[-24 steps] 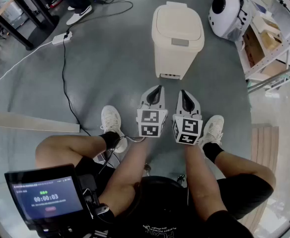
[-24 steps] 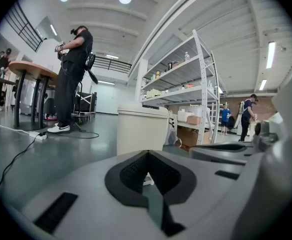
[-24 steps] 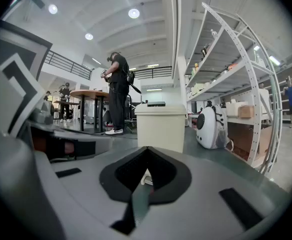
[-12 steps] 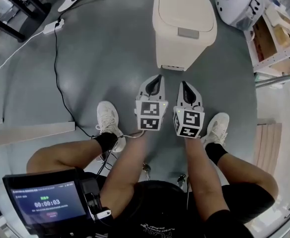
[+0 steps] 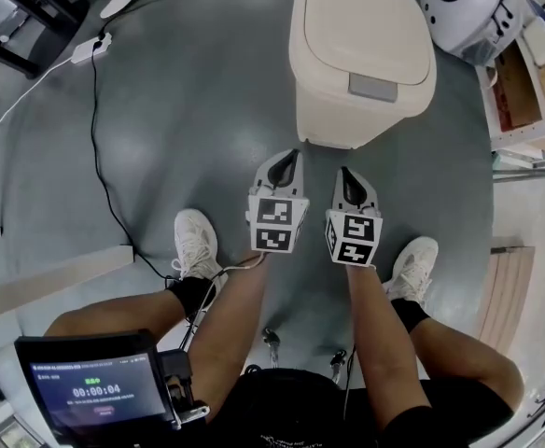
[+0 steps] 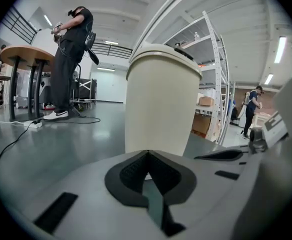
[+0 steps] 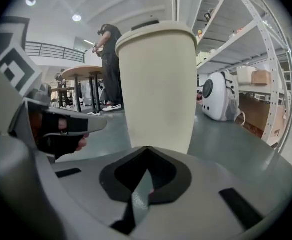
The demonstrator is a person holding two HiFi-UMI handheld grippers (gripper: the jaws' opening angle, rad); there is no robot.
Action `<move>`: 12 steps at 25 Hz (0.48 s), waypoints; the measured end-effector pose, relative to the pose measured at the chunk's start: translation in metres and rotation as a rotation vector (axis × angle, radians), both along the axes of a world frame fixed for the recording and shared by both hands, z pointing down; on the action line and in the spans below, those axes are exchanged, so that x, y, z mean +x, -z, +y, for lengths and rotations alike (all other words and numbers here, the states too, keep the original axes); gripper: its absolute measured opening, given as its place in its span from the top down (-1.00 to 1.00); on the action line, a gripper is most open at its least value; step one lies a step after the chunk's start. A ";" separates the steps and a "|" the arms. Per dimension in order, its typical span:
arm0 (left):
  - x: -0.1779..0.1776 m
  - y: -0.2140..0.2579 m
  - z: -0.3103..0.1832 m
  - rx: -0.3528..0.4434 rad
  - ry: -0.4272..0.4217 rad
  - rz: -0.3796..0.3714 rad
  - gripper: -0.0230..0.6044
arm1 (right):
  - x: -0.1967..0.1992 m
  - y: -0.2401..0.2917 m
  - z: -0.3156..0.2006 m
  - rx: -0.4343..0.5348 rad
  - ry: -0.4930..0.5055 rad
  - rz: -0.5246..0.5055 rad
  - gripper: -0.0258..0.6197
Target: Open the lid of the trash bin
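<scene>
Both grippers sit closer to the trash bin (image 5: 352,119) than a second ago, and the bin fills more of the head view. Left gripper (image 5: 292,160): fingers closed tip to tip, nothing between them, pointed at the bin's front wall, not touching it. Right gripper (image 5: 346,175): fingers likewise closed and empty, just beside the left, same heading. Bin stands upright on the grey floor (image 5: 188,110). Lid (image 5: 366,21) shut flat, grey latch tab (image 5: 373,87) at its front edge facing the grippers. Contents not visible. White domed case (image 5: 468,7) on the floor near the bin's right side.
</scene>
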State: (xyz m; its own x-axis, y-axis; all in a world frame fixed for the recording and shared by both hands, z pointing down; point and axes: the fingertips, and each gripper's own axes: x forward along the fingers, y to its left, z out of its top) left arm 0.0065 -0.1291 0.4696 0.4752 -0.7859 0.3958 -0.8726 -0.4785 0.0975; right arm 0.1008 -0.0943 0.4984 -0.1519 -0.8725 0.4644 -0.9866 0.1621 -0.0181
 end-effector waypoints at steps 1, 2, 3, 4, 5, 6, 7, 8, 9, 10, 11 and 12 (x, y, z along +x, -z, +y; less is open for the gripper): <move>0.000 -0.004 -0.003 -0.005 -0.006 0.002 0.94 | -0.002 -0.005 -0.005 -0.012 0.002 -0.001 0.91; 0.001 -0.007 -0.006 -0.010 -0.013 0.004 0.94 | -0.003 -0.010 -0.010 -0.023 0.003 -0.002 0.91; 0.002 -0.010 -0.010 -0.014 -0.020 0.006 0.94 | -0.005 -0.015 -0.016 -0.032 0.002 -0.004 0.91; 0.003 -0.013 -0.013 -0.019 -0.024 0.006 0.94 | -0.005 -0.020 -0.022 -0.044 0.002 -0.005 0.91; 0.004 -0.017 -0.016 -0.027 -0.026 0.007 0.94 | -0.006 -0.025 -0.026 -0.059 0.000 -0.004 0.91; 0.004 -0.021 -0.018 -0.036 -0.025 0.009 0.94 | -0.006 -0.031 -0.030 -0.075 -0.001 -0.001 0.91; 0.005 -0.025 -0.020 -0.047 -0.022 0.013 0.94 | -0.005 -0.037 -0.034 -0.092 -0.004 -0.001 0.91; 0.004 -0.030 -0.022 -0.057 -0.018 0.016 0.94 | -0.005 -0.042 -0.037 -0.105 -0.009 -0.004 0.91; 0.004 -0.034 -0.024 -0.066 -0.017 0.016 0.94 | -0.004 -0.047 -0.040 -0.116 -0.016 -0.011 0.91; 0.003 -0.037 -0.026 -0.073 -0.017 0.014 0.94 | -0.003 -0.051 -0.044 -0.126 -0.024 -0.019 0.91; 0.002 -0.040 -0.028 -0.079 -0.018 0.011 0.94 | -0.002 -0.055 -0.048 -0.137 -0.031 -0.025 0.91; 0.002 -0.044 -0.031 -0.084 -0.018 0.009 0.94 | -0.001 -0.060 -0.053 -0.148 -0.036 -0.028 0.91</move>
State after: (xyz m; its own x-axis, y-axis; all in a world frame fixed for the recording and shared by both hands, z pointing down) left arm 0.0086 -0.1599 0.5133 0.4929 -0.7412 0.4556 -0.8627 -0.4843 0.1455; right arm 0.1000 -0.1470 0.5580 -0.1369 -0.7997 0.5846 -0.9904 0.1206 -0.0670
